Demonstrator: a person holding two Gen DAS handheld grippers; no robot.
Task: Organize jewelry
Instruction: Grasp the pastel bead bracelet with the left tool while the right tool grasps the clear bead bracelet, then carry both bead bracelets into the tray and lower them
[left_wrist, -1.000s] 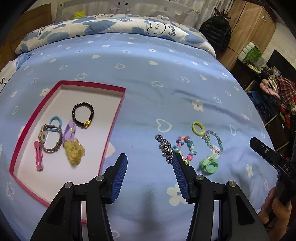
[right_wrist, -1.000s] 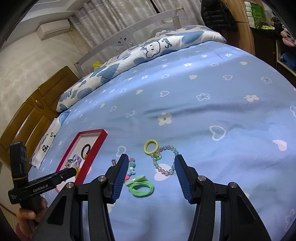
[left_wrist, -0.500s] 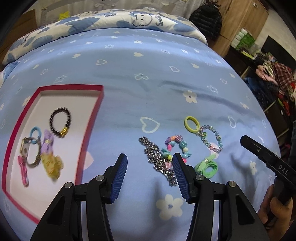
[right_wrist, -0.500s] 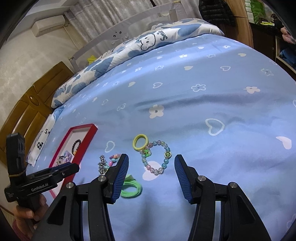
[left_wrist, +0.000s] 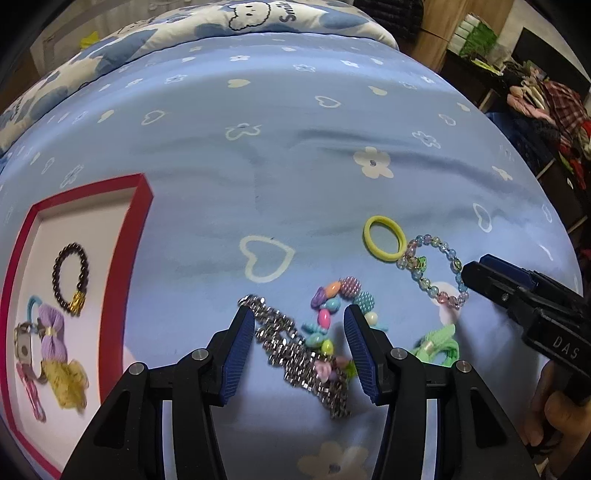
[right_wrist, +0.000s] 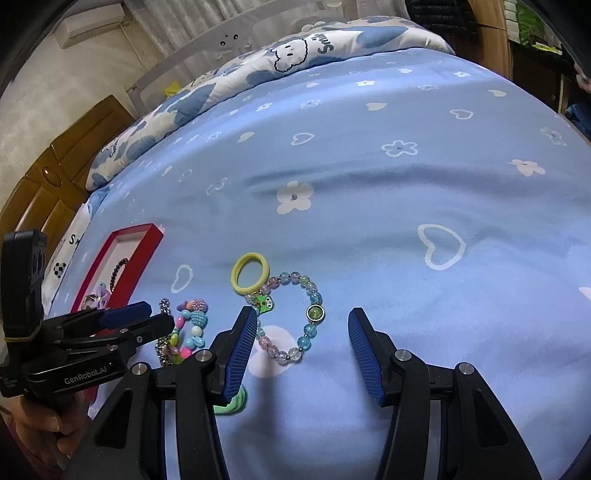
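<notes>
Blue cotton, printed with white hearts and flowers, covers the bed (left_wrist: 295, 155), the largest thing in both views, with a cloud-patterned quilt (right_wrist: 288, 55) bunched at its far end. Only the right wrist view shows the wooden headboard (right_wrist: 48, 177) and the wall unit above it; only the left wrist view shows the cluttered clothes rack (left_wrist: 546, 99) off the bed's side. The red-rimmed tray (left_wrist: 142, 206) lies on the bed, and the left view looks into it: a dark bead bracelet (left_wrist: 70, 277), a lilac bow, a yellow clip and a pink clip, the last ones blurred.

Loose jewelry lies on the sheet beside the tray. The left tongs (left_wrist: 299, 350) stand about half spread, nothing pinched, with the silver chain (left_wrist: 295, 347) and the pastel bead bracelet (left_wrist: 332, 314) lying between the blue pads; whether a pad brushes the chain is hard to tell. The right tongs (right_wrist: 301, 350) are likewise half spread and empty, straddling the glass bead bracelet (right_wrist: 295, 314), which touches the yellow hair tie (right_wrist: 249, 273). A green hair tie (left_wrist: 439, 343) lies near it, mostly hidden in the right view.

"GenRobot.AI" reads on the left tool's body, "DAS" on the right one's, and "Smil" on the quilt.
</notes>
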